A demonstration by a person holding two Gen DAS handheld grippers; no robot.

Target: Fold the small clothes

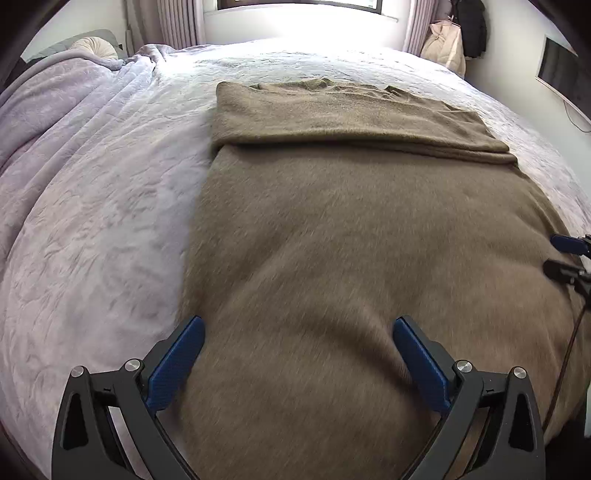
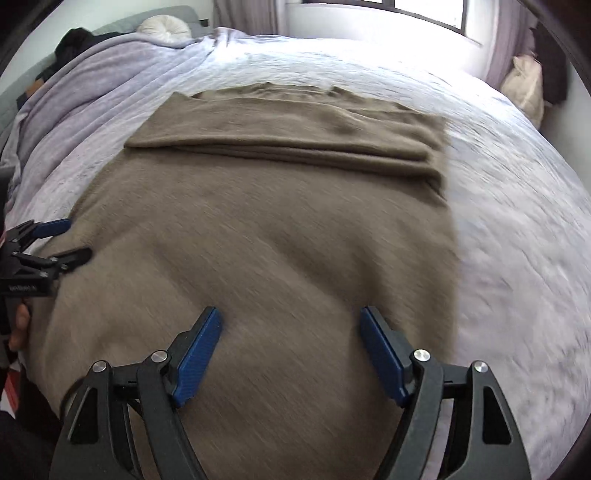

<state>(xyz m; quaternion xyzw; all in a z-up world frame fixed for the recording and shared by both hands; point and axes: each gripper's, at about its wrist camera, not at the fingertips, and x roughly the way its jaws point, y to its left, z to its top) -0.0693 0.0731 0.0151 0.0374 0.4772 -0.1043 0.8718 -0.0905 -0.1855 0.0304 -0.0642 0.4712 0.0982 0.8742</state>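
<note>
A brown knitted sweater (image 1: 351, 229) (image 2: 258, 229) lies flat on the bed, with its far part folded over into a band (image 1: 351, 118) (image 2: 288, 125). My left gripper (image 1: 298, 326) hovers open above the sweater's near left side, nothing between its blue pads. My right gripper (image 2: 291, 317) hovers open above the sweater's near right part, also holding nothing. In each wrist view the other gripper shows at the picture's edge: the right gripper (image 1: 567, 254) and the left gripper (image 2: 62, 240), both with jaws apart.
The bed (image 1: 92, 240) (image 2: 517, 240) carries a pale lilac quilted cover. A bunched lilac blanket (image 1: 55, 110) (image 2: 92, 85) and a round cushion (image 2: 166, 27) lie at the far left. A window (image 1: 295, 14) is behind the bed; bags and coats (image 1: 454, 40) stand by the right wall.
</note>
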